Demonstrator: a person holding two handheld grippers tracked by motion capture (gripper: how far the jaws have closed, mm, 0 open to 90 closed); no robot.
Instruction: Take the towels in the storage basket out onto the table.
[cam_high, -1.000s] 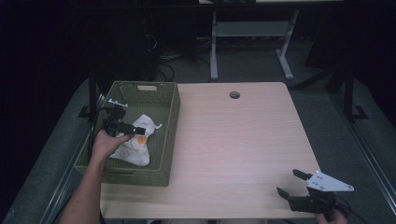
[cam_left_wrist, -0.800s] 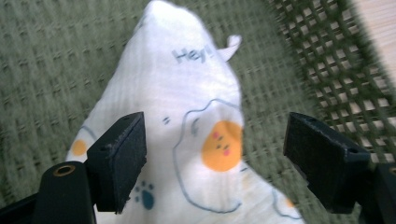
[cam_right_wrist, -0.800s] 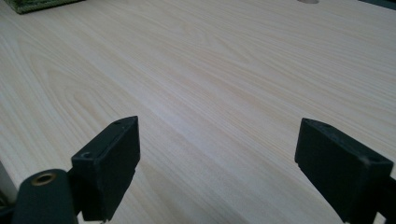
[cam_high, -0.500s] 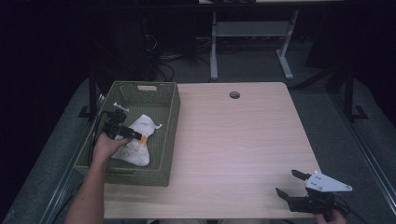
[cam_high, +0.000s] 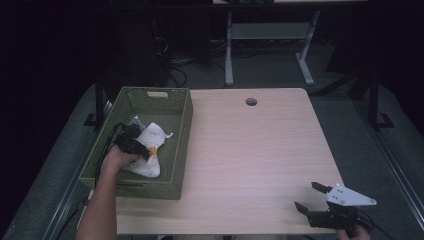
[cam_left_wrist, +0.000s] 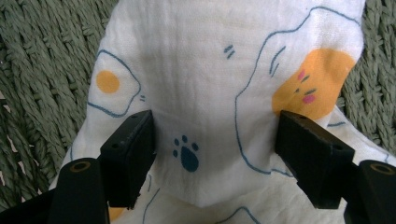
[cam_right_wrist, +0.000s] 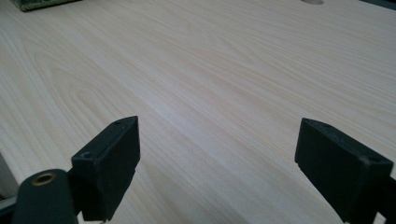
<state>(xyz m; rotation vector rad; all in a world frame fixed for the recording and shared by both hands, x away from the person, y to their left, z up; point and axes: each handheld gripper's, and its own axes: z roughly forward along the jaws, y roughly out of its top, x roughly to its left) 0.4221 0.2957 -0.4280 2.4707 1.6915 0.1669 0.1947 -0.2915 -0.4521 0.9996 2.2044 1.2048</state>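
A white cloth (cam_high: 151, 164) printed with fried eggs and blue paw marks lies crumpled in a green woven basket (cam_high: 156, 93) at the table's left. My left gripper (cam_high: 142, 147) reaches down into the basket and sits on the cloth. In the left gripper view the cloth (cam_left_wrist: 210, 60) spreads under and between the jaws of my left gripper (cam_left_wrist: 215, 140). The jaws have just been closing; they still stand apart, with no fold pinched. My right gripper (cam_high: 310, 196) rests open at the table's front right corner, and the right gripper view has bare wood between the jaws of my right gripper (cam_right_wrist: 217, 158).
The light wooden table (cam_high: 250, 145) has a round cable hole (cam_high: 251, 101) near its far edge. A corner of the basket (cam_right_wrist: 37, 3) lies far off in the right gripper view. A metal desk frame (cam_high: 270, 35) stands on the dark floor behind.
My left hand has sunk a little deeper into the basket, onto the cloth. The right gripper has stayed where it was.
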